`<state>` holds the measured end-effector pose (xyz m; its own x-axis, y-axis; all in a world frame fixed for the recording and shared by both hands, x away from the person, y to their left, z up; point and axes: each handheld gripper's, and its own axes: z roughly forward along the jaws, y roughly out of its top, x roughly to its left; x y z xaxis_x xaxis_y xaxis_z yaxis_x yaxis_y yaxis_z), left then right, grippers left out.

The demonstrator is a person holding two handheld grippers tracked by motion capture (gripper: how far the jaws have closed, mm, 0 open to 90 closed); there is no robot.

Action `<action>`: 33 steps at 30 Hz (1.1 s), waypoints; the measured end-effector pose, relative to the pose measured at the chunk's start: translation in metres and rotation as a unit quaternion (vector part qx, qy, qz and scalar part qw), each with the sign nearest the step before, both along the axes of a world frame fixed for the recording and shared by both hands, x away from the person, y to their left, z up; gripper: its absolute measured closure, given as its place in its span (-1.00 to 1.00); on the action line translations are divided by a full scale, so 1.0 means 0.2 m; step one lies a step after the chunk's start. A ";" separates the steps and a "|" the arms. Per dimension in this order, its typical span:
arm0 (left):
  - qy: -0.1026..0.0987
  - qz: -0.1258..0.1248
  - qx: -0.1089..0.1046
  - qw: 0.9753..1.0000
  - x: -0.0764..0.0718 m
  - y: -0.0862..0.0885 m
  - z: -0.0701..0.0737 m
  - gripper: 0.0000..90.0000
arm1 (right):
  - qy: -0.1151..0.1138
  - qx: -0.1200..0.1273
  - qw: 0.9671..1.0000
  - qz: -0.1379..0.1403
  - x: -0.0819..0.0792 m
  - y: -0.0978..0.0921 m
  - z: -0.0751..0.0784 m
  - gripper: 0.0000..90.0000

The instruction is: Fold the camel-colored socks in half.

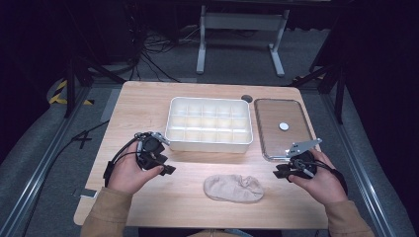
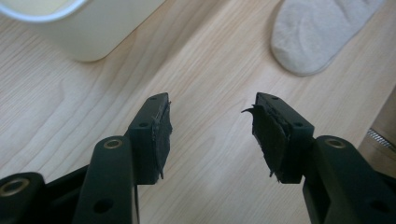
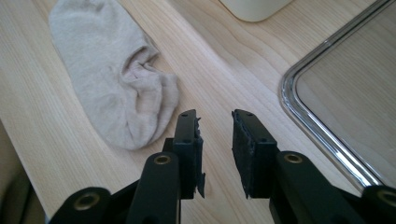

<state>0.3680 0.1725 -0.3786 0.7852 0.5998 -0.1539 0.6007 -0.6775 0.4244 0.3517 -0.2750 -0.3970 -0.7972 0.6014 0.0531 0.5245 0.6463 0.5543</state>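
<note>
resting sock: flat on the table, between both grippers, touching neither
left gripper: jaws wide apart, empty
right gripper: jaws parted narrowly, seemingly empty, beside the sock's end

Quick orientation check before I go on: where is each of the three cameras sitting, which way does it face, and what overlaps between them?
High view: above the person's side, facing forward and down on the table; both hands, left gripper, right gripper.
Left gripper view: rides the left gripper, looks down along open jaws at bare wood; compartment box corner beyond.
Right gripper view: rides the right gripper, jaws open, clear lid alongside.
Shared: both gripper views show the beige sock.
</note>
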 end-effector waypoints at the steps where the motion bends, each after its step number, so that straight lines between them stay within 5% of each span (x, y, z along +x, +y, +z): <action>1: -0.003 -0.005 0.000 1.000 -0.01 -0.01 0.00 0.10 | 0.003 0.003 1.000 0.004 -0.01 0.01 -0.01 0.61; 8: -0.026 -0.026 -0.007 0.999 -0.03 -0.03 0.02 0.12 | 0.001 0.002 1.000 0.014 -0.01 0.02 -0.02 0.58; 20: -0.012 -0.041 -0.015 0.999 -0.03 -0.09 -0.04 0.08 | 0.017 0.014 0.998 0.060 -0.04 0.17 -0.07 0.62; 28: 0.002 -0.058 -0.007 0.998 -0.02 -0.17 -0.08 0.09 | 0.019 0.042 0.995 0.084 -0.06 0.24 -0.10 0.93; 33: 0.006 -0.059 -0.011 0.998 -0.03 -0.20 -0.10 0.11 | 0.037 0.035 0.994 0.095 -0.06 0.27 -0.14 0.99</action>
